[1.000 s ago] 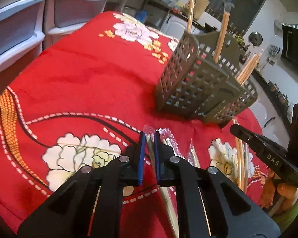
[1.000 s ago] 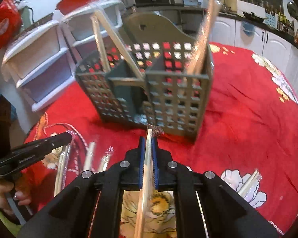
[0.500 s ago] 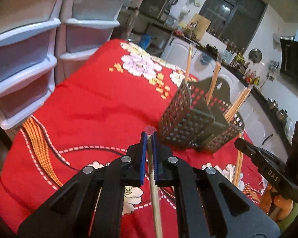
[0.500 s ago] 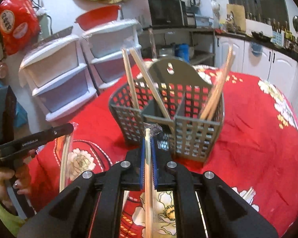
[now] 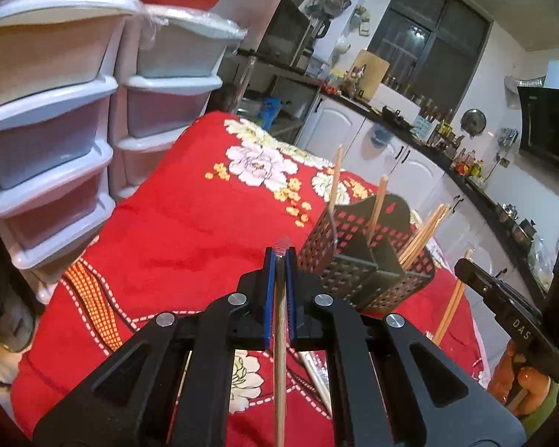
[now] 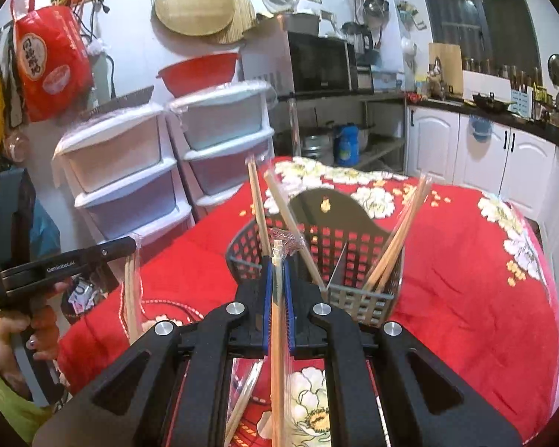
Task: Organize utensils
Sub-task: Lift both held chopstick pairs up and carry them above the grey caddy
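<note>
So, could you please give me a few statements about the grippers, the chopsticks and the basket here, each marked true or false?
1. The left gripper is shut on a wrapped chopstick pair. True.
2. The right gripper is open and holds nothing. False: it is shut on a wrapped chopstick pair.
3. The utensil basket already has chopsticks standing in it. True.
4. The basket sits on a bare wooden table. False: it sits on a red flowered tablecloth.
5. Both held pairs are already inside the basket. False: both are in the grippers, outside it.
6. White plastic drawer units stand beside the table. True.
</note>
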`<state>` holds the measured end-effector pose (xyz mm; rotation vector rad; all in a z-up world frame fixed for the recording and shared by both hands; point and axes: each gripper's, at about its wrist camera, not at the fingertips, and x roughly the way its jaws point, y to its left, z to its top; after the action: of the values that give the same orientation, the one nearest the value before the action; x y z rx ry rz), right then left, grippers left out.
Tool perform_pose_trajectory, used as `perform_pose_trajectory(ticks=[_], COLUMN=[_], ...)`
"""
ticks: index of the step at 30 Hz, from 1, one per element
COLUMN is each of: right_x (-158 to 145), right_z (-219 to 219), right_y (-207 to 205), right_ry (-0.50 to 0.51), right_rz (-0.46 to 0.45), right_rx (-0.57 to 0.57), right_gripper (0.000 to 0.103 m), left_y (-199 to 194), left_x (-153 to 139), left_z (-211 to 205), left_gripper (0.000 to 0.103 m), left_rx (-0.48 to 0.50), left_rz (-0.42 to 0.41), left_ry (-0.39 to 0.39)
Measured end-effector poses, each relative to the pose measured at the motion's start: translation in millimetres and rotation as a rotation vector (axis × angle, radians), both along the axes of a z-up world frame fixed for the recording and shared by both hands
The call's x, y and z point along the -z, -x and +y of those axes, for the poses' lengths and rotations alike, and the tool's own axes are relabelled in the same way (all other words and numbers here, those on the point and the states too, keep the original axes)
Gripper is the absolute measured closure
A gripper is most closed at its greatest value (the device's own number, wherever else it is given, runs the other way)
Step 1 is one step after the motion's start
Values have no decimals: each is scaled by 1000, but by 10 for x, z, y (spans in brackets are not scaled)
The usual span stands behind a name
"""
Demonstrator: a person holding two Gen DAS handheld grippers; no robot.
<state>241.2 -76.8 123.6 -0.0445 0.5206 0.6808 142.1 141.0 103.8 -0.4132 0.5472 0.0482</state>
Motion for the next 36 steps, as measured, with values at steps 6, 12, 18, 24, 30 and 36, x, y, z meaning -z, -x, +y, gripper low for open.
perform_pose_trajectory(ticks=[6,12,18,24,30,36], right_x=[-158,-243,-352,-464,-547,-702], right_z=[-109,-188,-259,-352,-463,-608], right_y=[52,49,73,41,-24,-87], right_ry=[-29,-54,-75,-95,-112,-111], right_rz=[-41,-57,-89,-115,-129,-163], right_rx=[10,18,18,25,47,88], right_gripper=[97,97,97,97,97,97], left_y=[18,-2,-80,-158,-289,-407], left_x=[-158,-277,-385,-476,-608,-792], left_z=[-79,-156,-270,-355,-451,-553], left_gripper=[102,102,102,102,102,102], left_rx=[13,26,48,67,91,113], left_rz=[-30,-49,-61,-68,-86,-123], left_ry=[-17,-31,-46,-64,-68,-78])
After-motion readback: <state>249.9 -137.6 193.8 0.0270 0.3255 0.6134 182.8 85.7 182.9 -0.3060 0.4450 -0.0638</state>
